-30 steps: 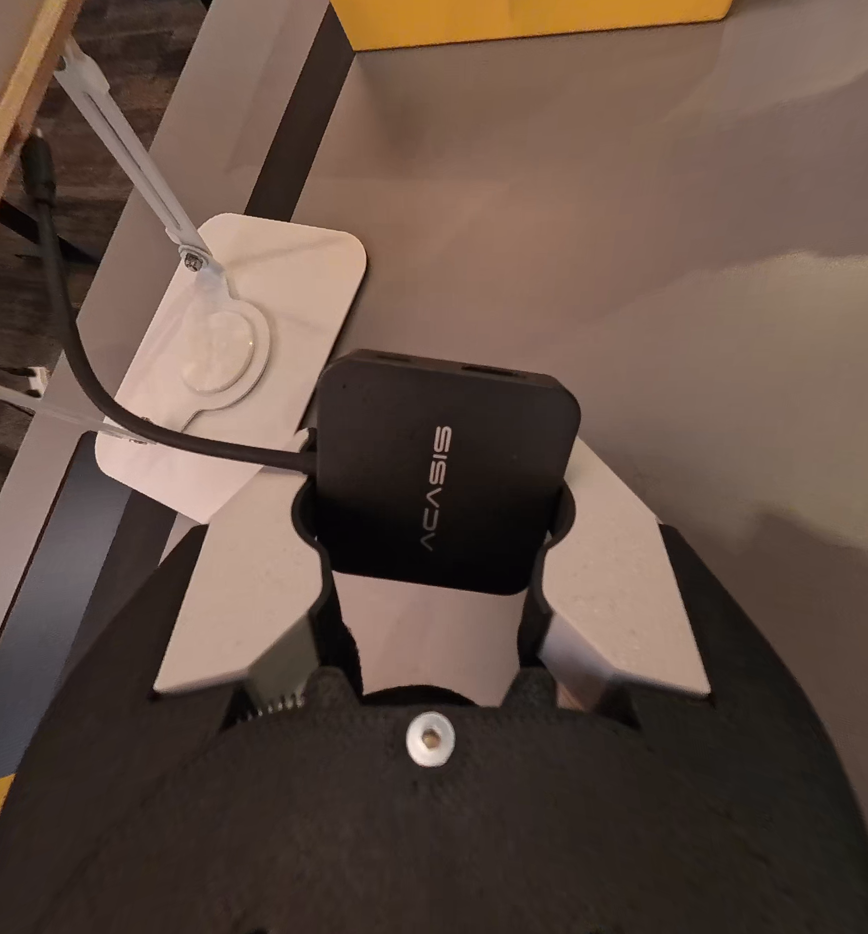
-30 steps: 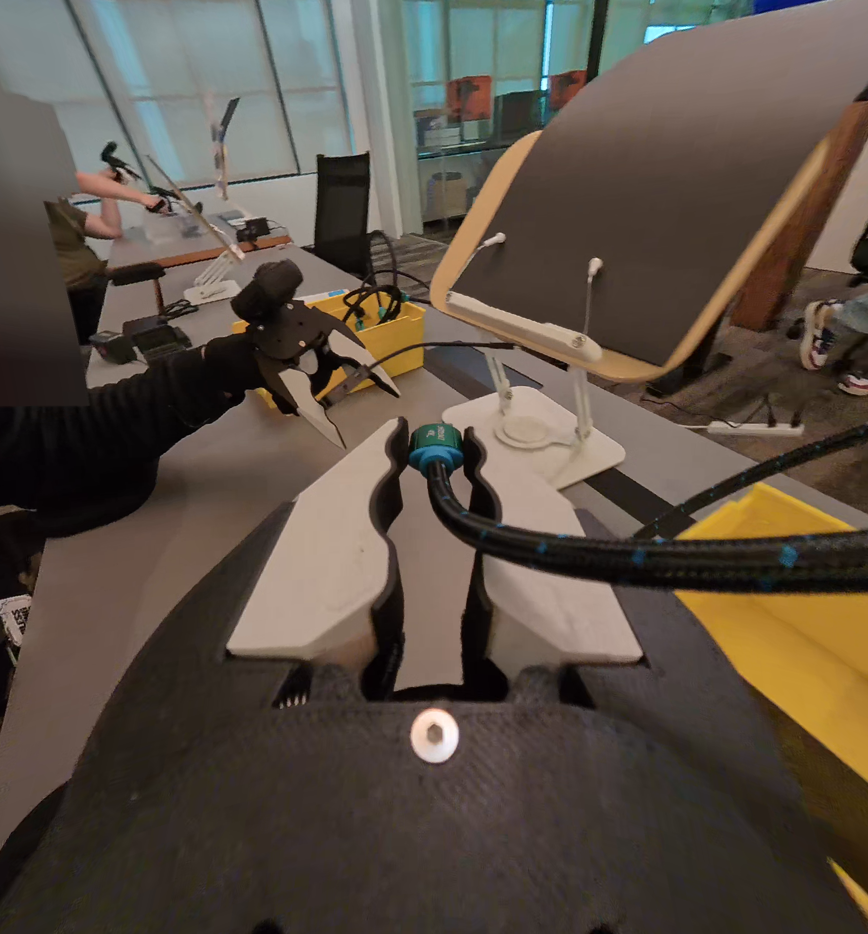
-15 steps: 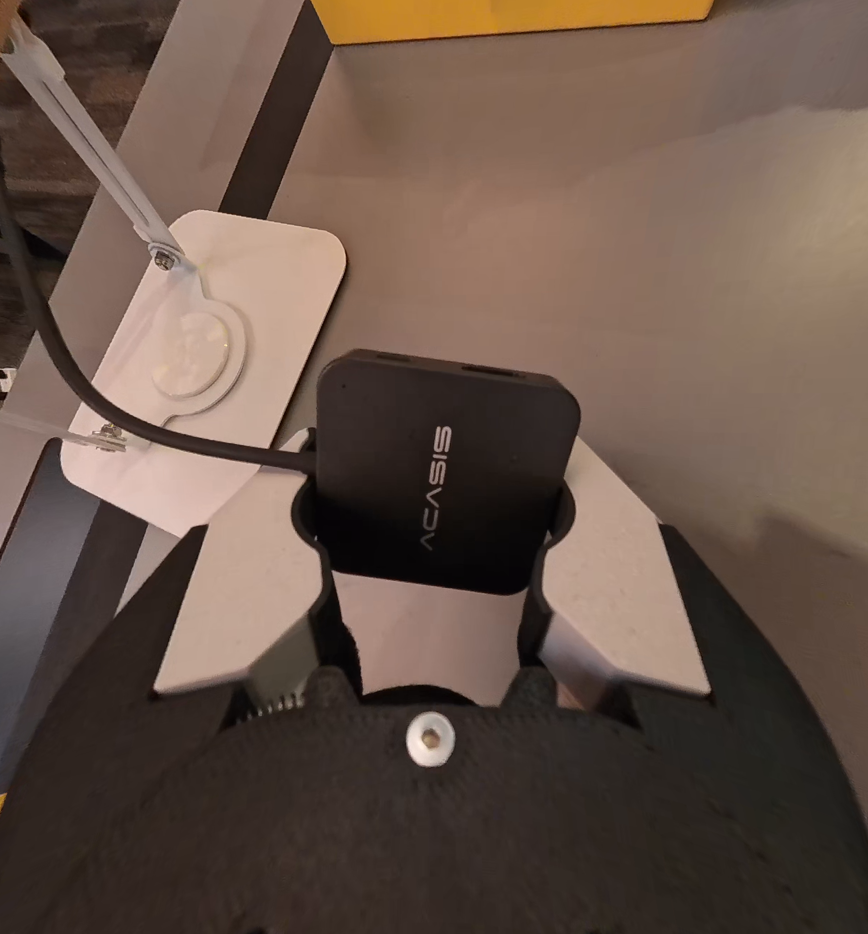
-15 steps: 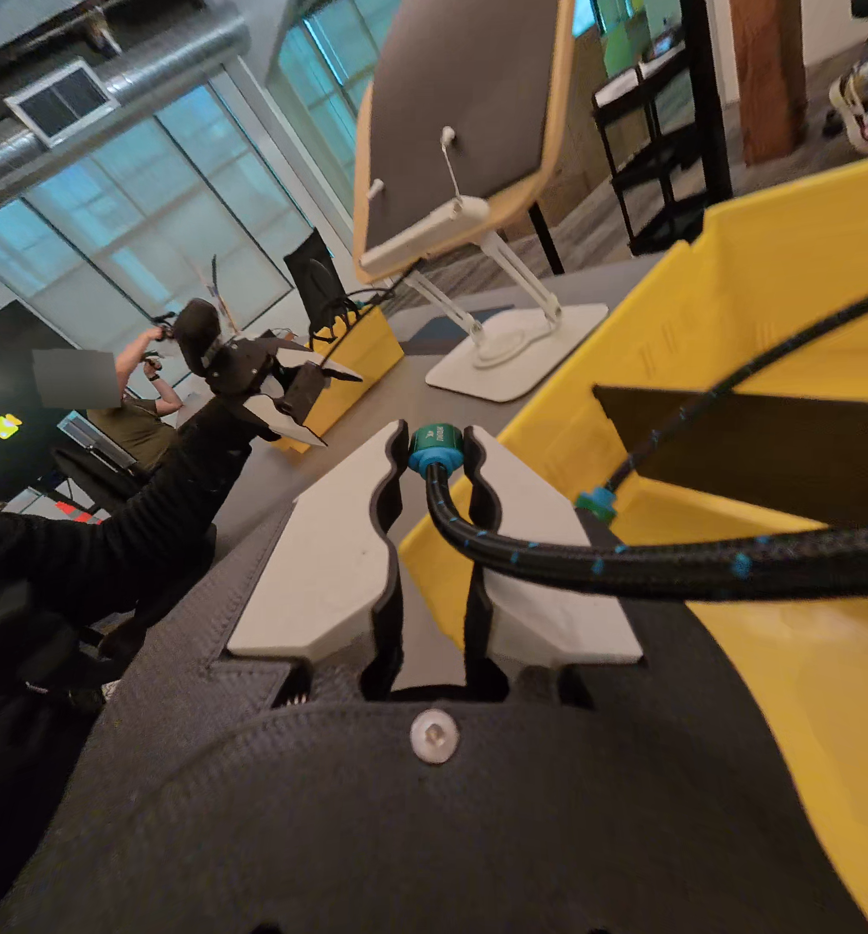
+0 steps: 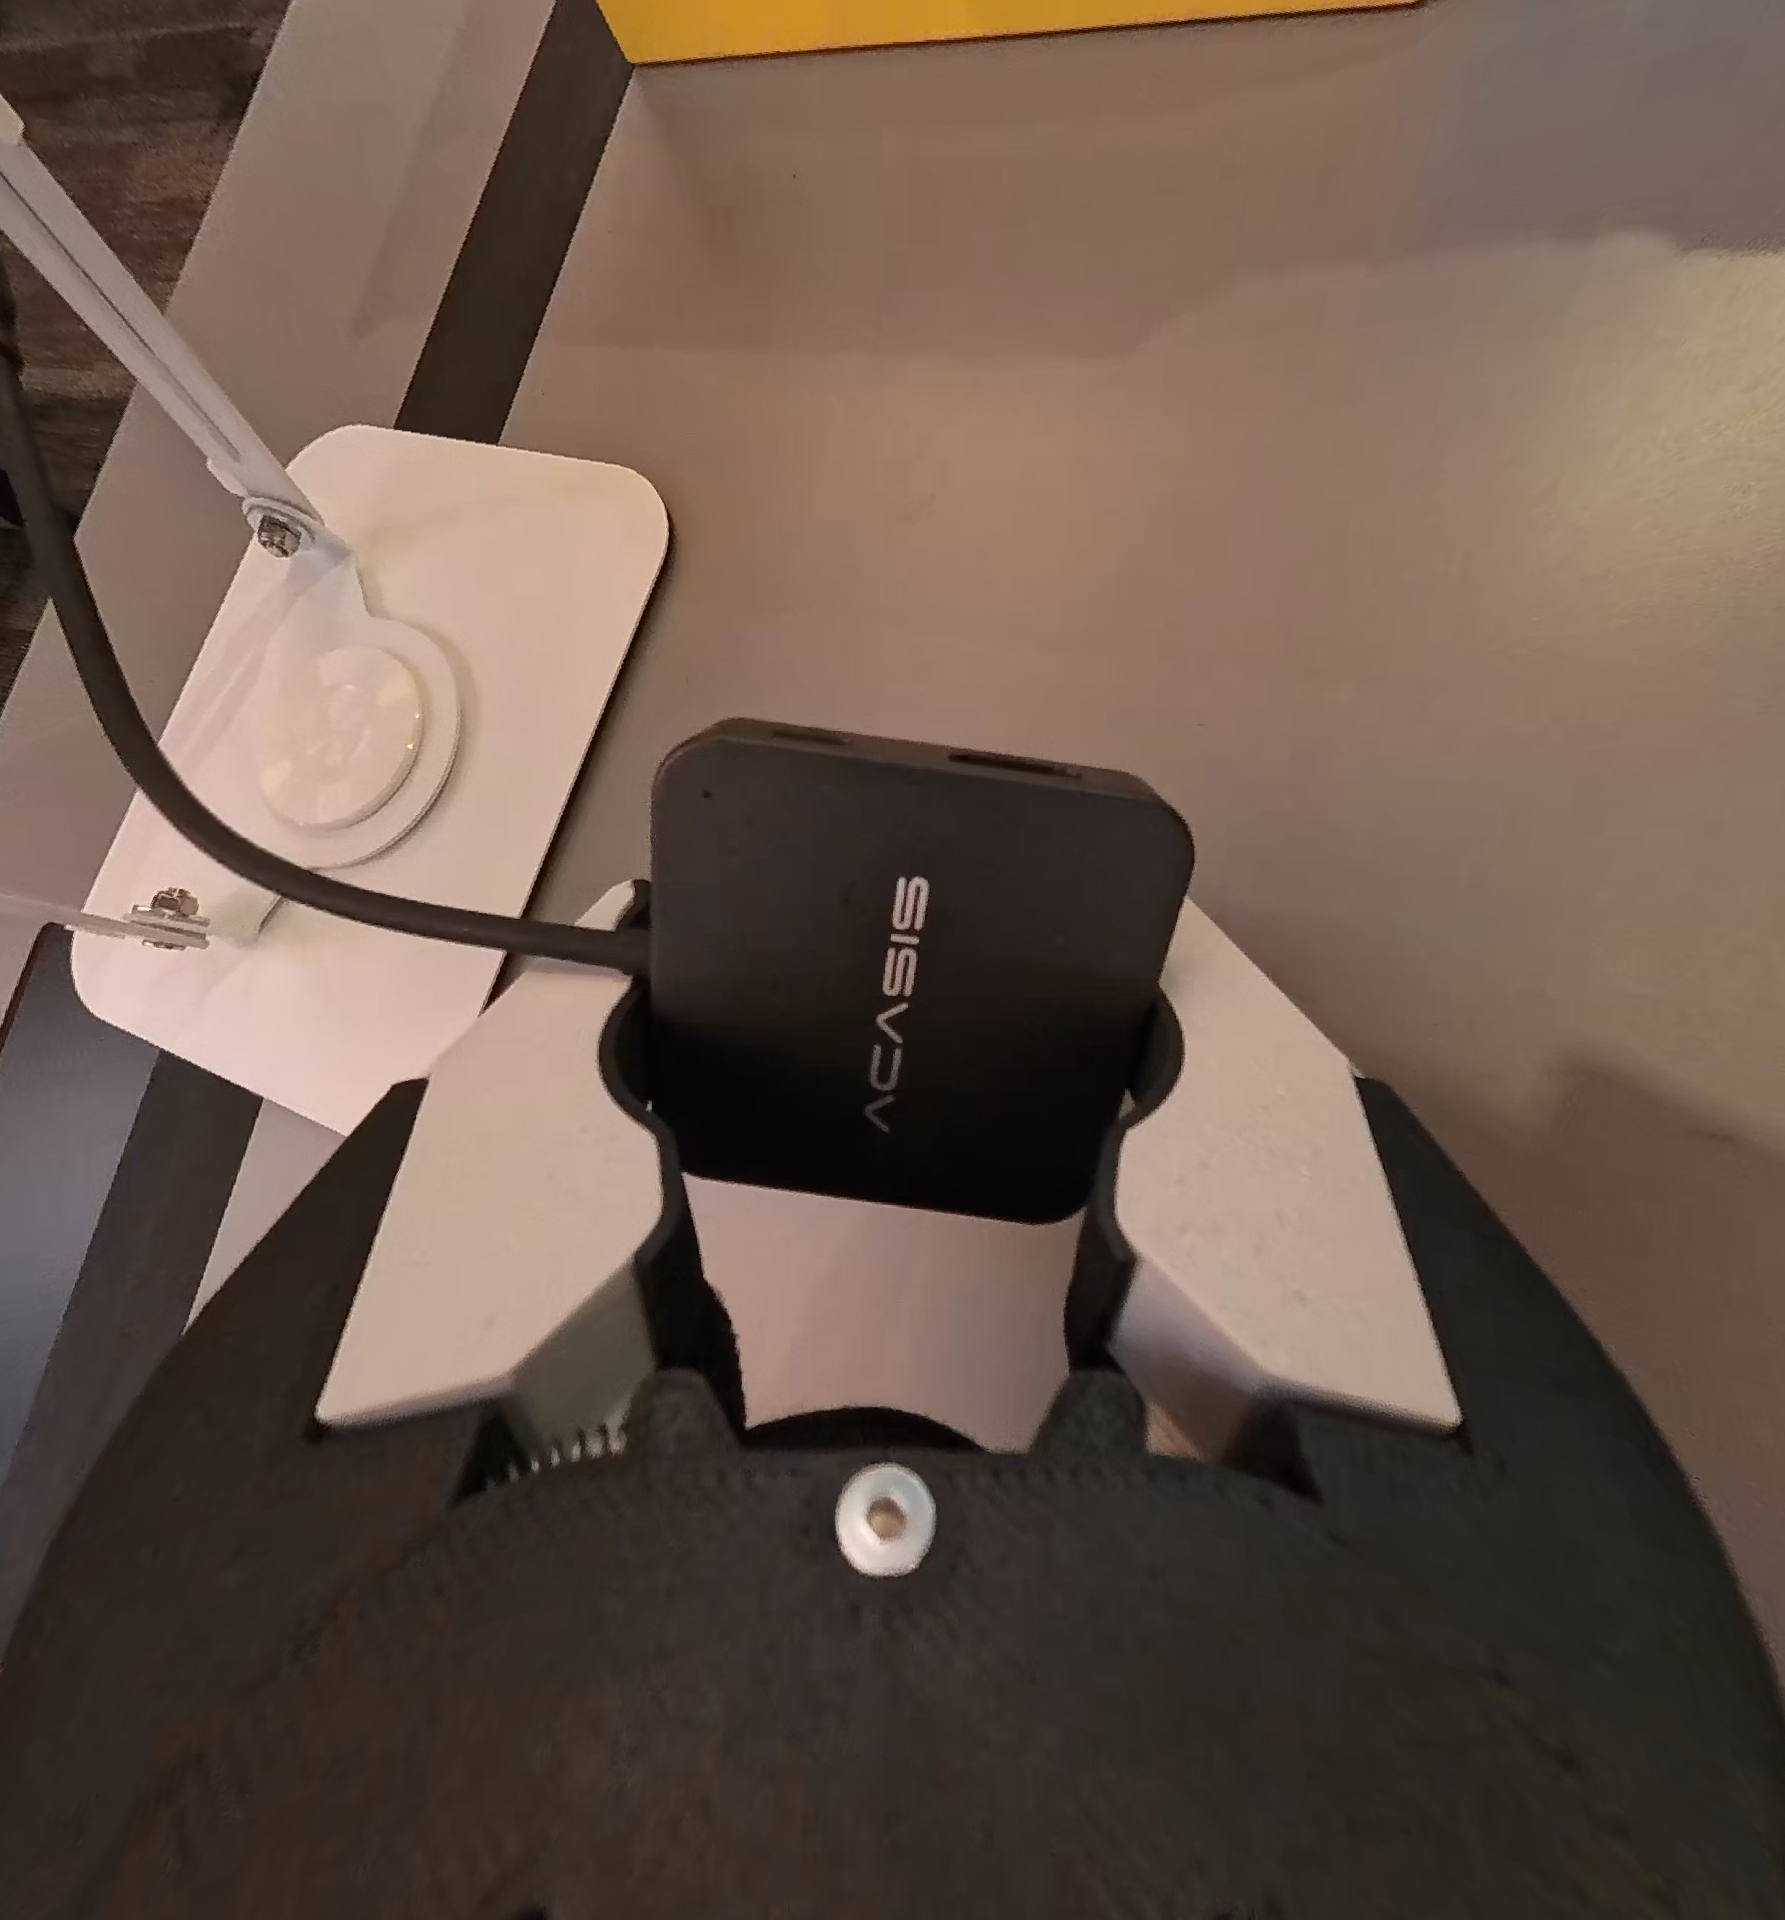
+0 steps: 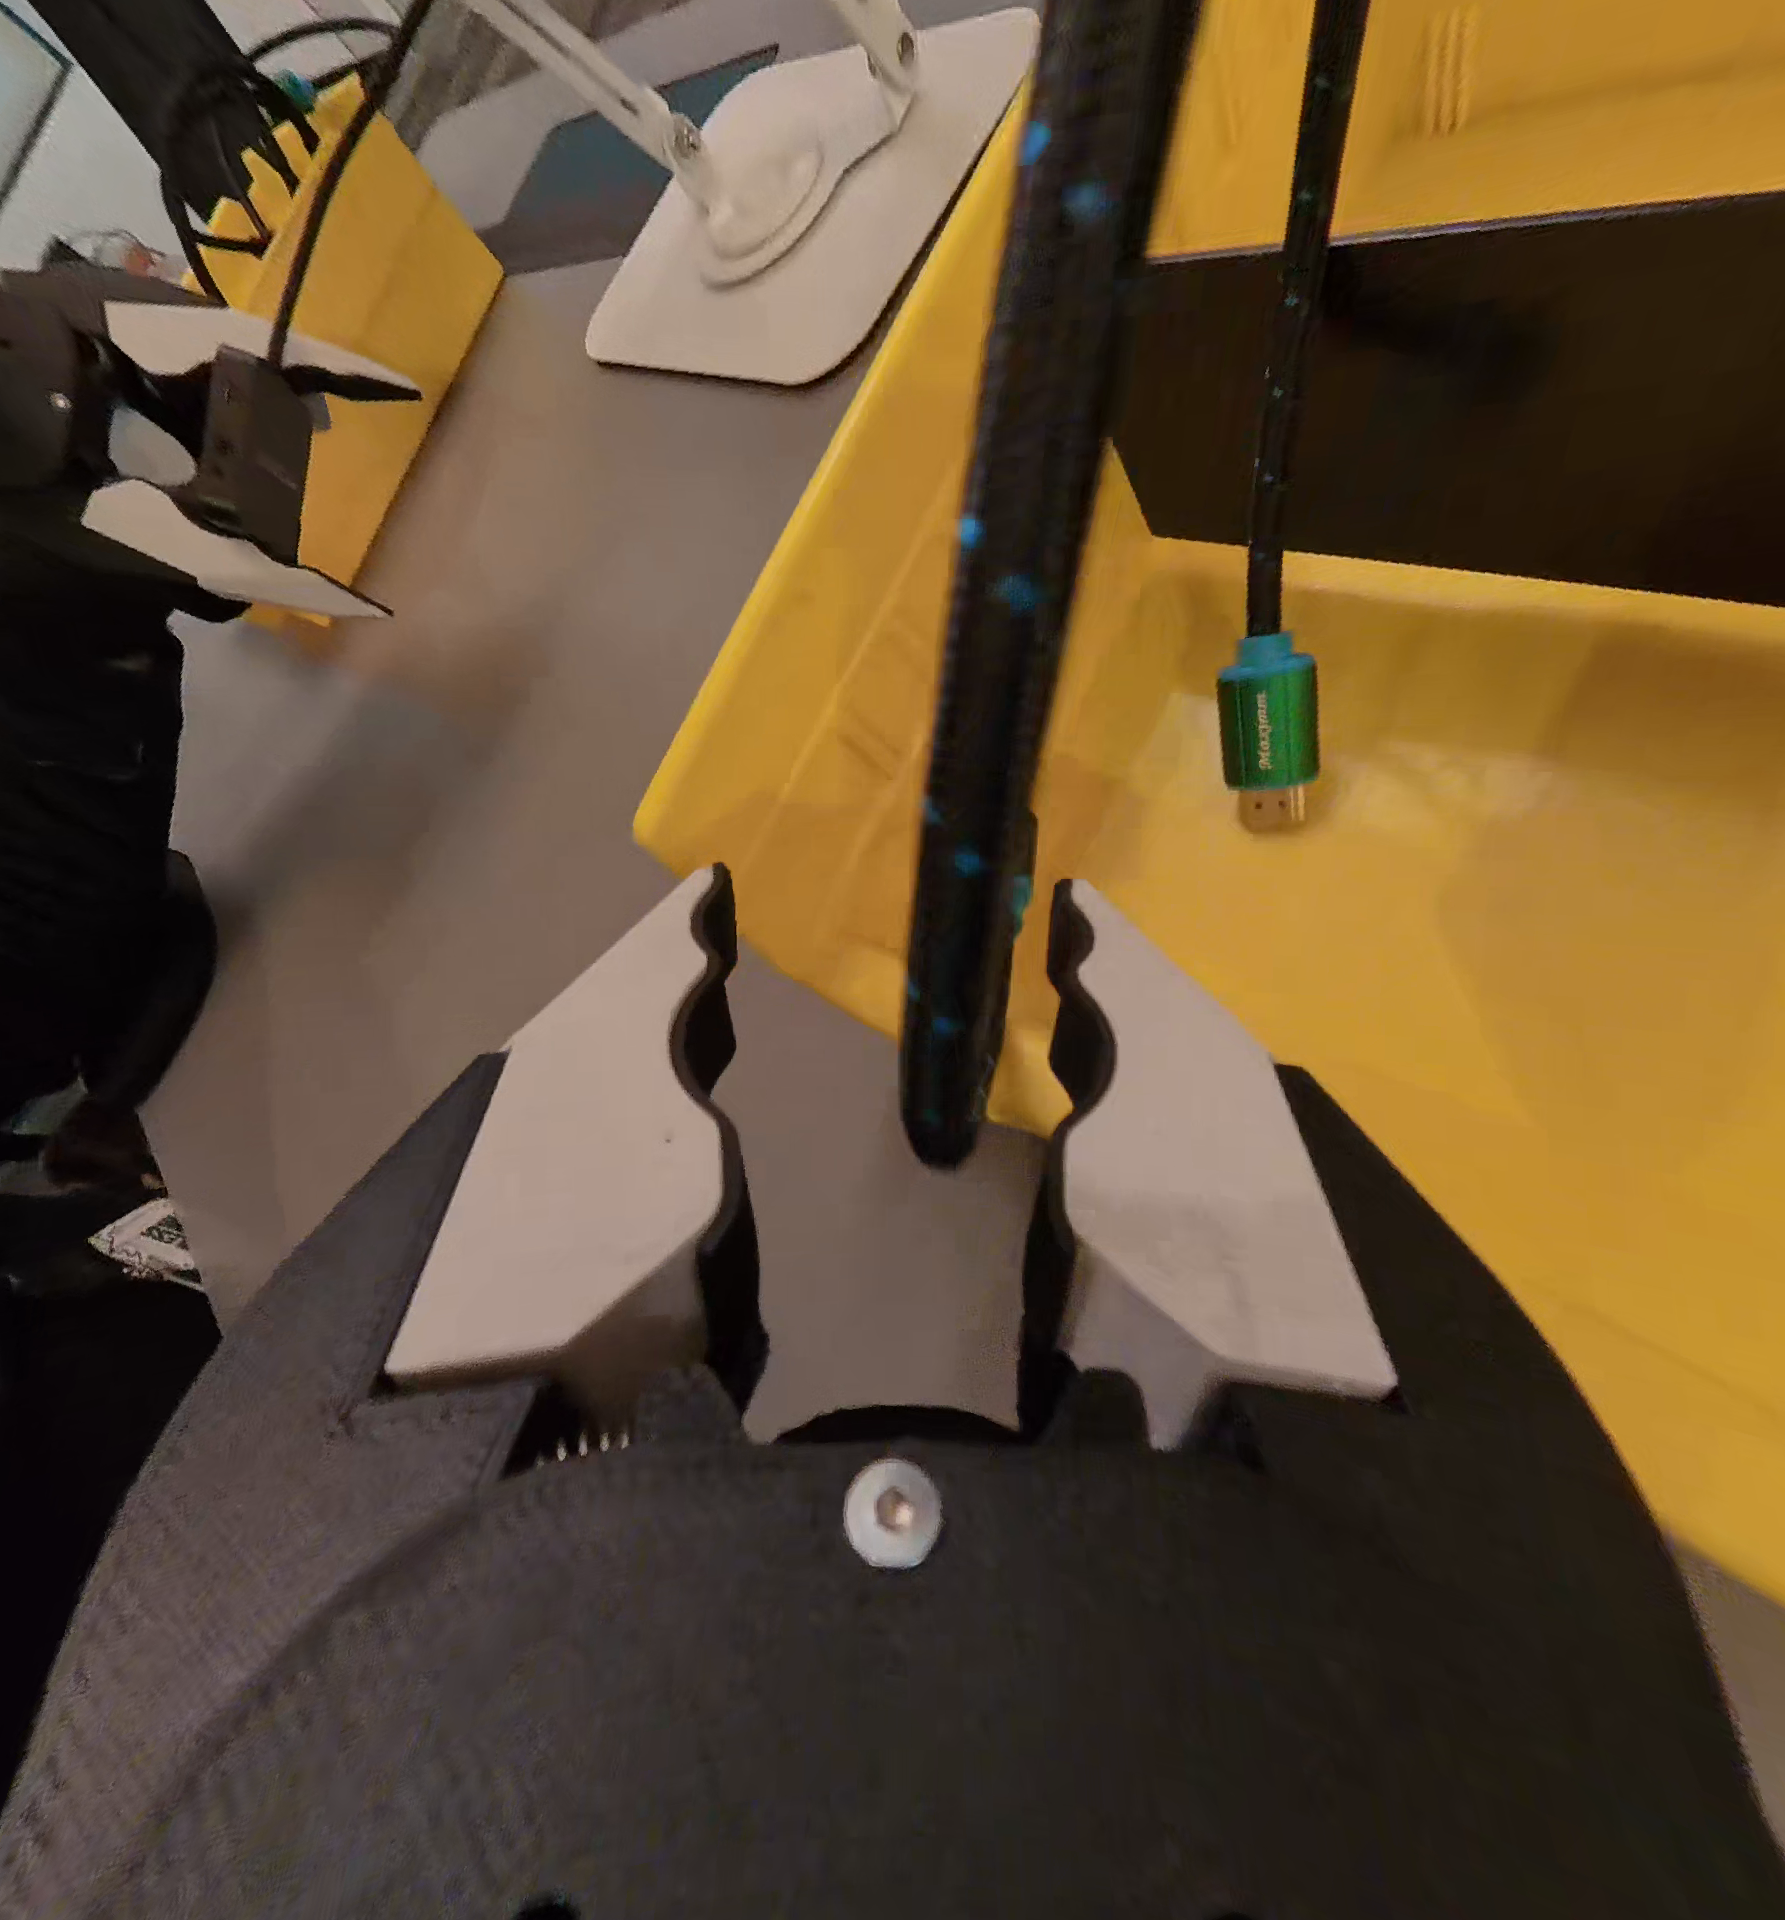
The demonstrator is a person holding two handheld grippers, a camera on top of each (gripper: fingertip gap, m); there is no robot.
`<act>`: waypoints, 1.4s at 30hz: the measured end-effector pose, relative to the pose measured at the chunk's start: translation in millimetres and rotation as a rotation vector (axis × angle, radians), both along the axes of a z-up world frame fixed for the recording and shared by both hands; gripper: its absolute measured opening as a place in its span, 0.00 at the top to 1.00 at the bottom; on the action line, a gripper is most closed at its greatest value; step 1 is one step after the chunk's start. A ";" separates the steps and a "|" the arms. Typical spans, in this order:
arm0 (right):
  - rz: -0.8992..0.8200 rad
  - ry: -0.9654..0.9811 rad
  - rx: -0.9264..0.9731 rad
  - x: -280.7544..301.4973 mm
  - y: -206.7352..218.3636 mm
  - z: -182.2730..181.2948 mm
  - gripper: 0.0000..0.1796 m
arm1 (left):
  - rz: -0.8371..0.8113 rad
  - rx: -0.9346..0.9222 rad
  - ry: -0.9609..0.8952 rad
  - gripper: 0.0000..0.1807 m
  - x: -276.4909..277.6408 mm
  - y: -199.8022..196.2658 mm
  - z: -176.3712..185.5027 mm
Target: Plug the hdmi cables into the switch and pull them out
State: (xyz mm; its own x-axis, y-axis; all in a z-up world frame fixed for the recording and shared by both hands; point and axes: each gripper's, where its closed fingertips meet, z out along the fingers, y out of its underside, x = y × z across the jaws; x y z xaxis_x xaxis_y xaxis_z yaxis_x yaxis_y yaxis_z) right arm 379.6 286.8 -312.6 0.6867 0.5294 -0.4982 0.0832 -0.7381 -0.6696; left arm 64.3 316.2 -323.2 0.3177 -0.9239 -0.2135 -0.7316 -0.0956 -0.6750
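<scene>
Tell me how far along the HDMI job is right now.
Late on, it seems. Done: both ports I can see on the switch are empty, and a green plug dangles over the yellow bin. In hand: the left claw grips the switch; the right claw is open around a braided cable. Left: I can't tell whether more cycles remain.

Braided cable point(image 6: 981, 623) hangs between right gripper point(image 6: 893, 914) fingers; yellow bin point(image 6: 1490, 987) alongside.
</scene>
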 end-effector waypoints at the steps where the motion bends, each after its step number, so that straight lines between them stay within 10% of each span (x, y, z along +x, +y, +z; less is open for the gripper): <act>1: -0.002 -0.007 0.021 1.8 0.1 3.8 0.67 | -0.001 -0.001 0.000 0.52 0.2 0.0 -0.3; 21: -0.199 -0.631 0.306 94.9 31.7 19.9 0.96 | -0.013 -0.006 0.012 0.51 3.2 -3.2 -3.9; 31: -0.045 -1.035 0.081 125.2 30.1 -31.5 0.90 | -0.012 -0.006 0.016 0.51 2.6 -2.8 -5.0; 42: -0.045 -0.959 0.035 125.5 16.7 -20.6 0.66 | -0.005 -0.001 0.008 0.52 1.2 -1.1 -2.7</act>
